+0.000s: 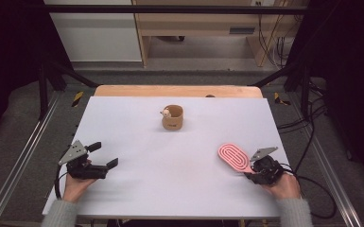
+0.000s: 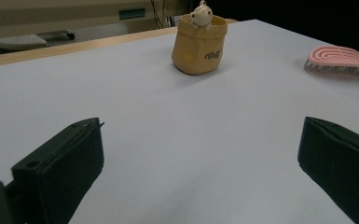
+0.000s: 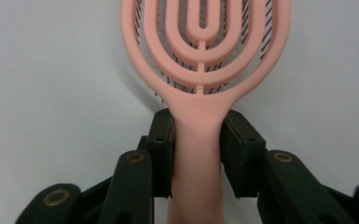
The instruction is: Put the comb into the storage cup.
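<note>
White table (image 1: 179, 179) held a tan pouch (image 1: 172, 117) at 12 o'clock. Right gripper (image 3: 196, 140) clamped the pink hairbrush (image 3: 200, 56) handle; left gripper (image 1: 105, 156) gaped wide, empty.

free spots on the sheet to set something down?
Most of the white sheet is bare. Biggest patch: the middle, bordered by the cup behind, the open left claw and the brush. Both far corners beside the cup are free too. Tightest: near right edge, where the right claw grips the brush handle.

Pink hairbrush (image 3: 200, 70) smooth matt plastic; table (image 1: 179, 189) matt white; tan pouch (image 2: 199, 44) paper-like
</note>
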`<action>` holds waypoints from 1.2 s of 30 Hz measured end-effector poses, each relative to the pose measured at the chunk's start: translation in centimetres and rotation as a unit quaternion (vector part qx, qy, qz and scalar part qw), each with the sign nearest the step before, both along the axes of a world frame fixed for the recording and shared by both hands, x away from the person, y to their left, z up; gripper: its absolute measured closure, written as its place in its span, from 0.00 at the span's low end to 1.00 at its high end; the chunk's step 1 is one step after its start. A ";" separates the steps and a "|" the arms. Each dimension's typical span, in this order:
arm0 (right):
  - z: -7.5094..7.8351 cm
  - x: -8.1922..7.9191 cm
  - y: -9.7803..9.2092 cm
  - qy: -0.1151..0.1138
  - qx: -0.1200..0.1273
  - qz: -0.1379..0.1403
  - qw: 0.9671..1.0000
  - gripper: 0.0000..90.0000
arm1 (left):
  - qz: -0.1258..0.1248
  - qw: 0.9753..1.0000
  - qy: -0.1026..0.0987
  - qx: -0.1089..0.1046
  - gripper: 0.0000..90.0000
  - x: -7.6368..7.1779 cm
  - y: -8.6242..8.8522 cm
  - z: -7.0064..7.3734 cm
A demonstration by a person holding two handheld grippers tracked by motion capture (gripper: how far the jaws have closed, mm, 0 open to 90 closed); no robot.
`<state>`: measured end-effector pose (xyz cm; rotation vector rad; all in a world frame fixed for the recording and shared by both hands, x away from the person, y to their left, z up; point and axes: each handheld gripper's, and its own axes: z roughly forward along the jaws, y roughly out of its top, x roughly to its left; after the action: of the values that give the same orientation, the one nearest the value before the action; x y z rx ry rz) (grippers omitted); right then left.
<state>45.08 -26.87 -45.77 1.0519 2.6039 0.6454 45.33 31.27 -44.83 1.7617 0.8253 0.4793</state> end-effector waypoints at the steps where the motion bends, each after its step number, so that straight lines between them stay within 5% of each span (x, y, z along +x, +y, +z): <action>1: 0.0 0.0 0.0 0.000 0.000 -0.001 1.000 0.74 | 0.000 1.000 0.000 0.000 0.00 0.0 0.0 0.0; 25: 0.2 0.1 0.0 0.010 0.003 -0.010 1.000 0.77 | -0.002 1.000 0.003 0.001 0.00 0.1 -0.1 -0.1; 36: 0.9 -0.1 0.1 -0.005 0.012 -0.005 1.000 0.77 | -0.003 1.000 0.003 0.001 0.00 0.1 -0.1 -0.1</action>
<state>45.01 -26.73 -44.83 1.0657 2.5868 0.6783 45.40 31.16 -44.90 1.7681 0.8252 0.4711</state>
